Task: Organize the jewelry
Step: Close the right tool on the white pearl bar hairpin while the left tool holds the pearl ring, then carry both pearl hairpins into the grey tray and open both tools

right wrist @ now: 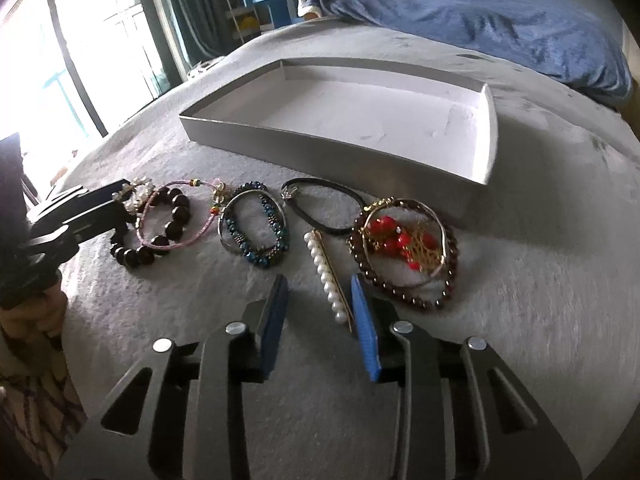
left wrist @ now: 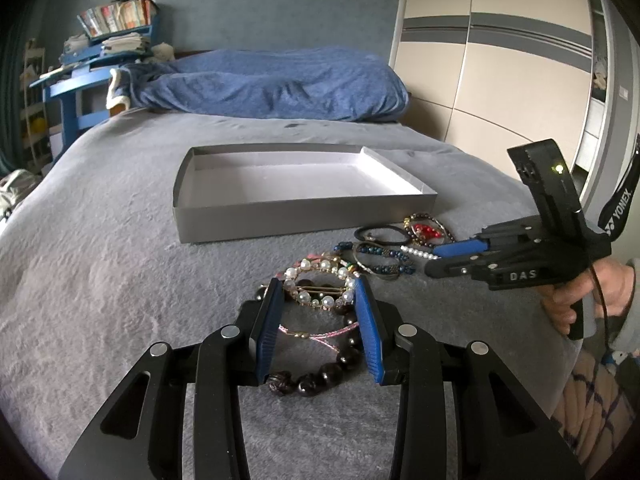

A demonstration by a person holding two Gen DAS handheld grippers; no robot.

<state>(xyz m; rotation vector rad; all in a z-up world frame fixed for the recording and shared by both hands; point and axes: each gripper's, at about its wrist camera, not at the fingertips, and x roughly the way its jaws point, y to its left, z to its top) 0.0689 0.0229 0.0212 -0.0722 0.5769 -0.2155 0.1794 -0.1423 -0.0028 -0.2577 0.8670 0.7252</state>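
Note:
A grey shallow box (left wrist: 304, 216) with a white empty inside lies on the bed; it also shows in the right wrist view (right wrist: 360, 152). Jewelry lies in a row in front of it. My left gripper (left wrist: 318, 284) is open, its fingers either side of a pearl ring hair clip (left wrist: 320, 288), above a dark bead bracelet (left wrist: 320, 376) and a pink cord (left wrist: 316, 335). My right gripper (right wrist: 319, 280) is open and empty, just short of a pearl bar clip (right wrist: 326, 276). A blue bead bracelet (right wrist: 256, 230), a black cord (right wrist: 324, 208) and a garnet bracelet with red beads (right wrist: 404, 248) lie nearby.
The grey blanket (left wrist: 100, 280) covers the bed. A blue duvet (left wrist: 280, 84) is heaped at the far end. A blue shelf unit (left wrist: 80, 80) stands at the back left, wardrobe doors (left wrist: 500, 60) at the right, a bright window (right wrist: 80, 40) on the left.

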